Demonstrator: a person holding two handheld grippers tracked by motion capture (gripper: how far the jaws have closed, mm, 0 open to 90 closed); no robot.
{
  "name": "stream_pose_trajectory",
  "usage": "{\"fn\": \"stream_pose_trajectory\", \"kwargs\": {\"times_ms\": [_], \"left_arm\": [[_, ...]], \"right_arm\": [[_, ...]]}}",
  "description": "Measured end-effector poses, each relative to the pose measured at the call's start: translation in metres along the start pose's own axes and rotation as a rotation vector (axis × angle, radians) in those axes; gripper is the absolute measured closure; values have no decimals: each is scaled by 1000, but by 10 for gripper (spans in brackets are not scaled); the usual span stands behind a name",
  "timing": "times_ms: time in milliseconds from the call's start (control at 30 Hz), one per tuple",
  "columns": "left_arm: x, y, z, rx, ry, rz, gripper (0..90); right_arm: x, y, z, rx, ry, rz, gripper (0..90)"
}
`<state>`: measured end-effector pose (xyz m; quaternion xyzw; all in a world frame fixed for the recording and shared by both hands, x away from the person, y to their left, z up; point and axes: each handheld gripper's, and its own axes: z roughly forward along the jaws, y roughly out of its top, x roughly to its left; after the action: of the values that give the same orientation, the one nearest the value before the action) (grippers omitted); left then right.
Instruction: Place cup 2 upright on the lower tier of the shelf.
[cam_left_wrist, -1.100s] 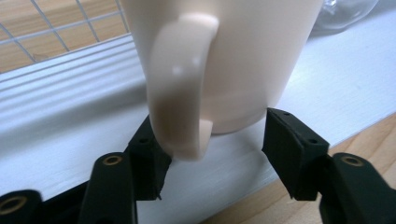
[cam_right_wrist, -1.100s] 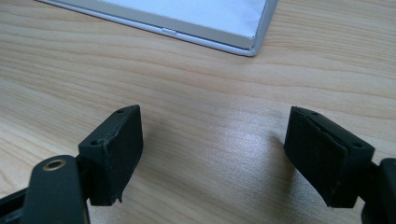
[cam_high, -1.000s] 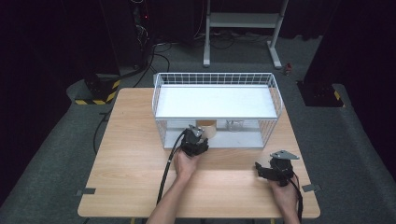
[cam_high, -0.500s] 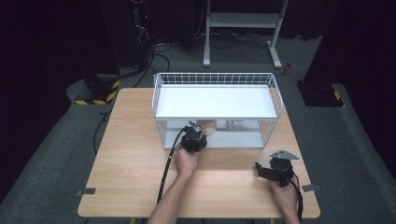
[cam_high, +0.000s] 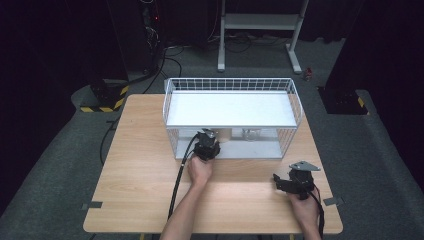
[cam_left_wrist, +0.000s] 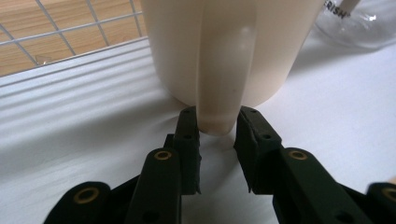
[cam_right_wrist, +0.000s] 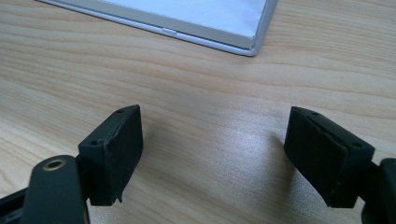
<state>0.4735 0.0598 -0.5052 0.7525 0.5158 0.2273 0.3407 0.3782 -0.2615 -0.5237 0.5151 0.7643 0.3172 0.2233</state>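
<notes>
A cream mug (cam_left_wrist: 224, 46) stands on the white lower shelf (cam_left_wrist: 70, 116) of a wire rack (cam_high: 230, 107), under its upper shelf. The left gripper (cam_left_wrist: 217, 122) reaches into the rack's front, and its two black jaws press on either side of the mug's handle (cam_left_wrist: 222, 70). In the high view the left gripper (cam_high: 207, 141) sits at the rack's front edge with the mug (cam_high: 224, 135) just beyond it. The right gripper (cam_high: 278, 181) rests at the table's front right, and in its own view the right gripper (cam_right_wrist: 212, 135) is wide open over bare wood.
A clear glass (cam_left_wrist: 359, 23) stands on the lower shelf to the right of the mug, with the same glass (cam_high: 251, 134) seen under the upper shelf. The rack's base corner (cam_right_wrist: 224, 28) lies ahead of the right gripper. The wooden table (cam_high: 145, 165) has free room left and front.
The left gripper has moved forward into the front of the rack, up to the mug. The right gripper has stayed in place.
</notes>
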Motion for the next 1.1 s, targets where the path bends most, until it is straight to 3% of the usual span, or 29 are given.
{"fn": "stream_pose_trajectory", "kwargs": {"times_ms": [233, 467, 633, 667, 700, 767, 800, 900, 1100], "left_arm": [[1, 2, 4, -10, -4, -17, 696], [3, 0, -3, -4, -34, -25, 421], [4, -2, -14, -18, -57, -10, 310], [4, -3, -16, -23, -66, -24, 299], [5, -3, -19, -24, -53, -10, 289], [5, -4, -23, -34, -87, -19, 272], [7, -4, -27, -35, -67, 2, 265], [10, -4, -38, -59, -93, -17, 250], [12, -4, -52, -70, -93, 15, 246]], "right_arm": [[0, 0, 0, 1, 0, 2, 197], [0, 0, 0, 0, 0, 1, 197], [0, 0, 0, 0, 0, 2, 197], [0, 0, 0, 0, 0, 0, 197], [0, 0, 0, 0, 0, 0, 197], [0, 0, 0, 0, 0, 2, 197], [0, 0, 0, 1, 0, 3, 197], [0, 0, 0, 0, 0, 0, 197], [0, 0, 0, 1, 1, 3, 197]]}}
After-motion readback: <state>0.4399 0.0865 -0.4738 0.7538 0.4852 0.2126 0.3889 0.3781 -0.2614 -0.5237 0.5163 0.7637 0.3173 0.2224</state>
